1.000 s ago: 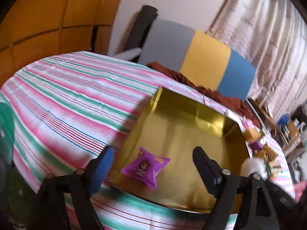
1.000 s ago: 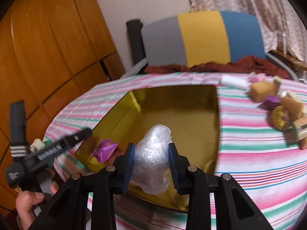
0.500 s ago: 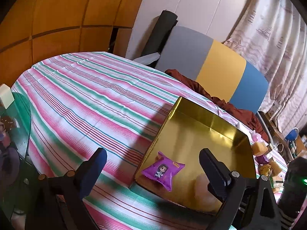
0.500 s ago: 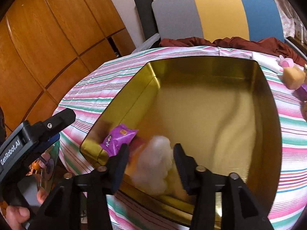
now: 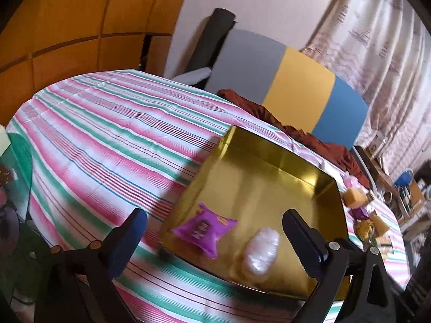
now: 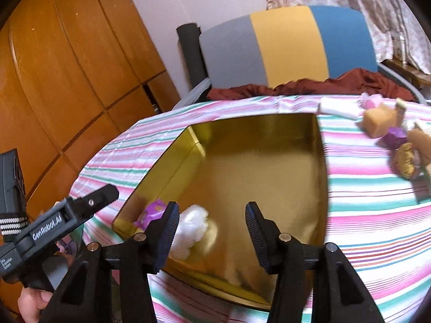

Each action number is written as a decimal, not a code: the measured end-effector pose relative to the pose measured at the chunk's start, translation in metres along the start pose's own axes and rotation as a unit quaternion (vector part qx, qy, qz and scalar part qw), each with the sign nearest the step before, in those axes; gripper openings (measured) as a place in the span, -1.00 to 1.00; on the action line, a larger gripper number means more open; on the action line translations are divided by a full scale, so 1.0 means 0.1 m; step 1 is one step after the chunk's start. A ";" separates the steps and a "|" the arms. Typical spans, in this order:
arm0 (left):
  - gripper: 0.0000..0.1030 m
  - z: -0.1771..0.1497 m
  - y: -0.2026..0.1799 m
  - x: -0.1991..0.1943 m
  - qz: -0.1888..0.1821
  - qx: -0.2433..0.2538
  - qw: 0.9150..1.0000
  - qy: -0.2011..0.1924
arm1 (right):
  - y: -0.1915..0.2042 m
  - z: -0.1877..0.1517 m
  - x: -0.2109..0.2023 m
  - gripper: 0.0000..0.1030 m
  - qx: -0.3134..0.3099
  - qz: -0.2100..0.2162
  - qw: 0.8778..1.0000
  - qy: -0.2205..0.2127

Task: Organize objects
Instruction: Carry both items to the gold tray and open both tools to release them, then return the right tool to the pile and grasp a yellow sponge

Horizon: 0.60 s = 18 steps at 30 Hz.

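Tray (image 6: 322, 161) takes the sorted items: your right gripper (image 6: 211, 235), jaws apart and empty, leaves the bundle (image 6: 192, 227) beside the pouch (image 6: 150, 212) at its near-left corner.

Your left gripper (image 5: 212, 239) gapes wide, empty.

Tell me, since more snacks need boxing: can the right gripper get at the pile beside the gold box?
Probably yes. The right gripper is open and empty, and bare striped cloth lies between it and the pile.

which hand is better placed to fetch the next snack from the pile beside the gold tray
Right, probably. Its tongs are open and empty, and the snack pile lies on the cloth to their right, past the gold tray. The left tongs, also open, sit on the tray's far side, so they'd have to cross it.
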State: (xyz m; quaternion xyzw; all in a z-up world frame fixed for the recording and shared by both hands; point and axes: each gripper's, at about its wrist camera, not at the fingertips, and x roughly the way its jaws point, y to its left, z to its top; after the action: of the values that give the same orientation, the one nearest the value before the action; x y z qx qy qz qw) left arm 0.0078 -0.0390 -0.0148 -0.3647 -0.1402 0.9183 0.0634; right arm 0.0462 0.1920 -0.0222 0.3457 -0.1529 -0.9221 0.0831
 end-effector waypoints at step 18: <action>0.99 -0.34 -1.02 0.03 -0.122 0.110 0.985 0.060 | -1.22 -0.09 -0.54 0.00 0.087 -0.139 0.986 -0.029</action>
State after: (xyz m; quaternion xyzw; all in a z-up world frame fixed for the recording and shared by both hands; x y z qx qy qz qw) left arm 0.0299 0.0658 -0.0095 -0.3898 -0.0775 0.8901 0.2230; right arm 0.0869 0.3187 -0.0374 0.3425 -0.1857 -0.9174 -0.0807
